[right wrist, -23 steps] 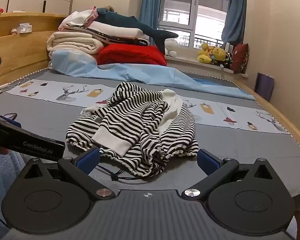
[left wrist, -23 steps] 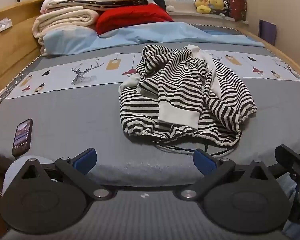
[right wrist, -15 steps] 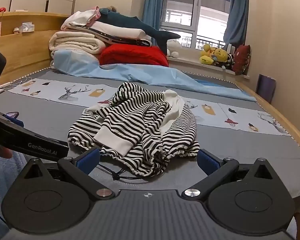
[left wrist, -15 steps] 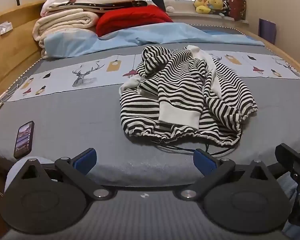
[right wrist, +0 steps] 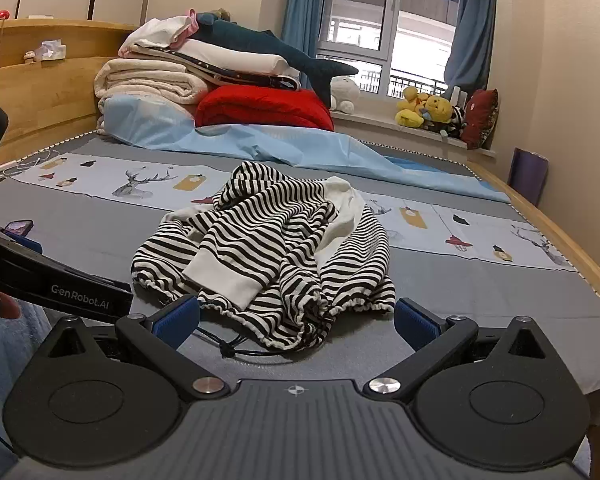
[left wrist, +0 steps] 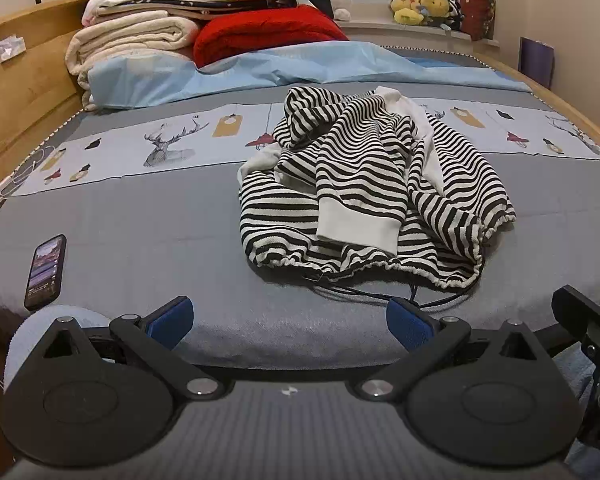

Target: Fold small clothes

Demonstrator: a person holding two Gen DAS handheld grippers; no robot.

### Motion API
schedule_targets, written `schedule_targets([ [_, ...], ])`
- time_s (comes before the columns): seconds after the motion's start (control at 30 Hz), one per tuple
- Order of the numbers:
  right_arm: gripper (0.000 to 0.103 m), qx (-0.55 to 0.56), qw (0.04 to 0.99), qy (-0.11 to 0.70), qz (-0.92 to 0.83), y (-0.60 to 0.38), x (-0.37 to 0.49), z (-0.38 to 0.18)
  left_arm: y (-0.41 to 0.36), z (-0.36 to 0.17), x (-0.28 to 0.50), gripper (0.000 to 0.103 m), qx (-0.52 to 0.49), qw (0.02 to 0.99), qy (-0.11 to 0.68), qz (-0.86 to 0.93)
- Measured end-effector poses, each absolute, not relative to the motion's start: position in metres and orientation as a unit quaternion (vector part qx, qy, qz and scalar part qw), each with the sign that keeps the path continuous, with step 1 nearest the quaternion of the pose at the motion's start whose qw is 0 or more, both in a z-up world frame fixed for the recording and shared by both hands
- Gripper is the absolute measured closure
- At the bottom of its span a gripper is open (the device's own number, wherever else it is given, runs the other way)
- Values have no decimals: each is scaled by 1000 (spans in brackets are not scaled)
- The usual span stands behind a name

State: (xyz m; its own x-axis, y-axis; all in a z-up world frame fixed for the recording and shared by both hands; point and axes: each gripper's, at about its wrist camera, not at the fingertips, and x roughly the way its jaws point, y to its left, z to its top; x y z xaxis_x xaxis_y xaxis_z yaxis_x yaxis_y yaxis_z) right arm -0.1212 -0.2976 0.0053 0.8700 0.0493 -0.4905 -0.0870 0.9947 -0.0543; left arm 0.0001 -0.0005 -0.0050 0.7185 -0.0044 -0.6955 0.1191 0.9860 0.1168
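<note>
On the grey bed cover [left wrist: 148, 216], near its front edge, lies a crumpled black-and-white striped hooded sweatshirt [left wrist: 372, 184] with white cuffs, unfolded, its black drawstring [right wrist: 236, 346] trailing toward the edge. Left tool [left wrist: 290, 318]: blue-padded fingers spread wide, nothing between them. Right tool [right wrist: 296, 320]: fingers spread wide, short of the sweatshirt hem. A black smartphone [left wrist: 45, 272] lies well to the left.

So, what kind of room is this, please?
Most likely a bedroom: a wide bed with a wooden headboard, folded blankets stacked at its head, and plush toys on the window sill.
</note>
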Motion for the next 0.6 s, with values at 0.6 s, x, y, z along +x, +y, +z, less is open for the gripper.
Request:
schedule_targets([
  [0.6, 1, -38, 965, 256, 33, -296, -119, 2, -3, -6, -1, 0, 77, 923, 376, -36],
])
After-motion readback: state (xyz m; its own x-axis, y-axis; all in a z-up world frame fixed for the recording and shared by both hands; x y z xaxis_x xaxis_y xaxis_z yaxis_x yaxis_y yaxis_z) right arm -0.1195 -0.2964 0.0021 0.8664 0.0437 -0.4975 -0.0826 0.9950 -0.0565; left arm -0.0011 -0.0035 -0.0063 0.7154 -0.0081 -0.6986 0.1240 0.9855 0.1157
